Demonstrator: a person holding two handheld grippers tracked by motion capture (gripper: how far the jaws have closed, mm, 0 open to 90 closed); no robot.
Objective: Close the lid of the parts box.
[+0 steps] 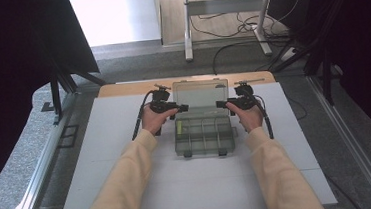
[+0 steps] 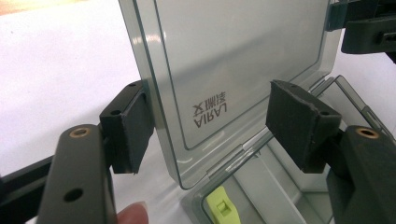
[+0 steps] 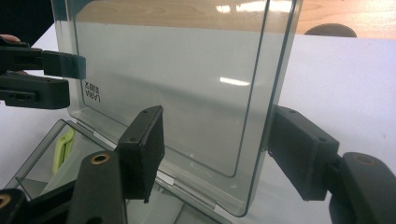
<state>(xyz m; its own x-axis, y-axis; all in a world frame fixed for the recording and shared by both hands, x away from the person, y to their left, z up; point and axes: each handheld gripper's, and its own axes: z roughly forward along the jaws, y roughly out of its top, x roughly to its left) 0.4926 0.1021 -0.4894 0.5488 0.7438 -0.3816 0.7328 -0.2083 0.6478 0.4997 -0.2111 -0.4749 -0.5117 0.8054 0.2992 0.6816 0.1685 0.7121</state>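
A smoky clear plastic organizer box [image 1: 179,146] lies mid-table with its lid [image 1: 200,94] standing upright. One compartment holds a lime-green piece [image 1: 179,127]. My left gripper [image 1: 184,107] is at the lid's left edge and my right gripper [image 1: 219,104] at its right edge. In the left gripper view the lid [image 2: 233,56] stands between wide-apart pads [image 2: 128,126], its edge close to the left pad; the left gripper [image 2: 212,126] is open. In the right gripper view the lid [image 3: 177,84] edge runs between the spread pads [image 3: 299,154] of the open right gripper [image 3: 222,151]. The green piece [image 2: 219,205] [image 3: 63,149] lies below.
The box rests on a white board [image 1: 128,164] laid over a wooden table [image 1: 122,88]. Metal rails run along the left [image 1: 43,166] and right [image 1: 357,146] sides. Desk legs and cables [image 1: 227,26] stand on the floor beyond.
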